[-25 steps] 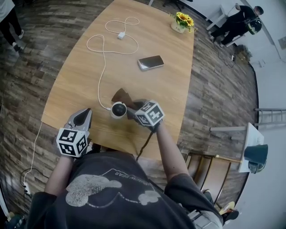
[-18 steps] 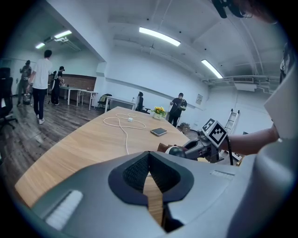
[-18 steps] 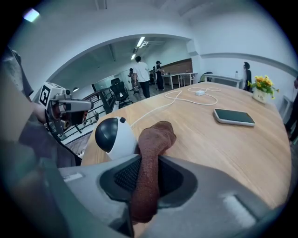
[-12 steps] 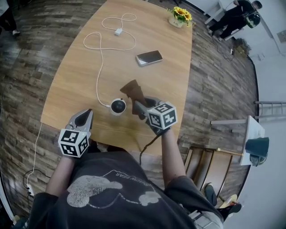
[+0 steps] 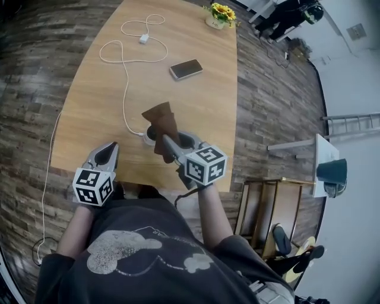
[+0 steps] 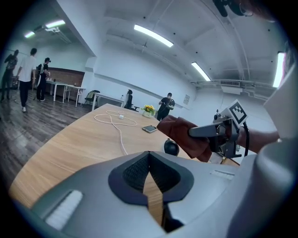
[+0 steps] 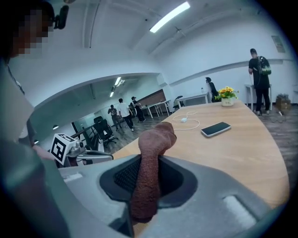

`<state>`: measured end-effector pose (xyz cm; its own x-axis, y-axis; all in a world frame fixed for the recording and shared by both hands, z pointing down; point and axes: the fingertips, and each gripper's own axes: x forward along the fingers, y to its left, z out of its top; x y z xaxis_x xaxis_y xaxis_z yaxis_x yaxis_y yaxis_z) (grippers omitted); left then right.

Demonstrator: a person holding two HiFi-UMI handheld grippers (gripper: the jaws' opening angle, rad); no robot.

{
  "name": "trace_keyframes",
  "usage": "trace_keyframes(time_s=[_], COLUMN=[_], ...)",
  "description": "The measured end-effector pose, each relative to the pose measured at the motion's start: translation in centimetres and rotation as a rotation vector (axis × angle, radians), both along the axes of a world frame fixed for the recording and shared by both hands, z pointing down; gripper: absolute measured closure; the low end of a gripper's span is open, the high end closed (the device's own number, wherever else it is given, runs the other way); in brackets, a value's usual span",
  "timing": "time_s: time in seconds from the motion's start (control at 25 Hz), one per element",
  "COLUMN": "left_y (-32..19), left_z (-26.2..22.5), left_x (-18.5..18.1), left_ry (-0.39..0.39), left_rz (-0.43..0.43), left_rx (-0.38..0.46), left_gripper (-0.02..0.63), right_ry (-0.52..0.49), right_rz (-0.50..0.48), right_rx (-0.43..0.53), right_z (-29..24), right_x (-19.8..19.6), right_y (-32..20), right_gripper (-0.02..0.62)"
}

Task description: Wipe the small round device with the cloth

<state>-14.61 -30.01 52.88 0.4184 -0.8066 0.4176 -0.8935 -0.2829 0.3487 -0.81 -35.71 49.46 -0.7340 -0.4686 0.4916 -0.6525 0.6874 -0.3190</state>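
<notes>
Right claw [image 5: 165, 141] grips the brown cloth [image 5: 161, 122] — hiding most of the round device [image 6: 171, 148] — left claw [image 5: 112, 145] closed, empty.

Frame centre: cloth [image 5: 161, 123] over the round device [image 5: 148, 138]; phone [image 5: 185, 69] above it; flowers [image 5: 220, 12] at the top edge.

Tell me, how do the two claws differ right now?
The left claw is shut on nothing; the right claw is shut on the brown cloth. The left claw sits by the table's near edge; the right claw is by the small round device. Both carry marker cubes.
</notes>
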Motion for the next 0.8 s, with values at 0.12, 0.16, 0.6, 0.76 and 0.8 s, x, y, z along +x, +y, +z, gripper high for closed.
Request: trace_keyframes(time_s=[0.12, 0.16, 0.6, 0.76, 0.8], left_y=[0.6, 0.8, 2.0, 1.8, 1.8], left_z=[0.3, 0.4, 0.8, 0.8, 0.8], left_x=[-0.4, -0.5, -3.1, -3.7, -3.8], left_ry=[0.021, 0.021, 0.027, 0.028, 0.029], left_rz=[0.02, 0.031, 0.089, 0.093, 0.093], left_rx=[-0.001, -0.001, 0.006, -0.001, -0.002], left_gripper=[0.588, 0.589, 0.588, 0.589, 0.588], right_ry=[0.021, 0.024, 0.074, 0.064, 0.055], right_rz=[0.018, 0.027, 0.067, 0.116, 0.13], right_rx=[-0.018, -0.026, -0.127, -0.192, -0.211], right_z=[1.4, 1.9, 7.2, 9.1, 9.5], right_x=[-1.4, -1.7, -5.0, -4.6, -4.6], right_y=[1.4, 1.7, 4.5, 4.3, 4.3], right_gripper=[0.517, 0.517, 0.517, 0.517, 0.517])
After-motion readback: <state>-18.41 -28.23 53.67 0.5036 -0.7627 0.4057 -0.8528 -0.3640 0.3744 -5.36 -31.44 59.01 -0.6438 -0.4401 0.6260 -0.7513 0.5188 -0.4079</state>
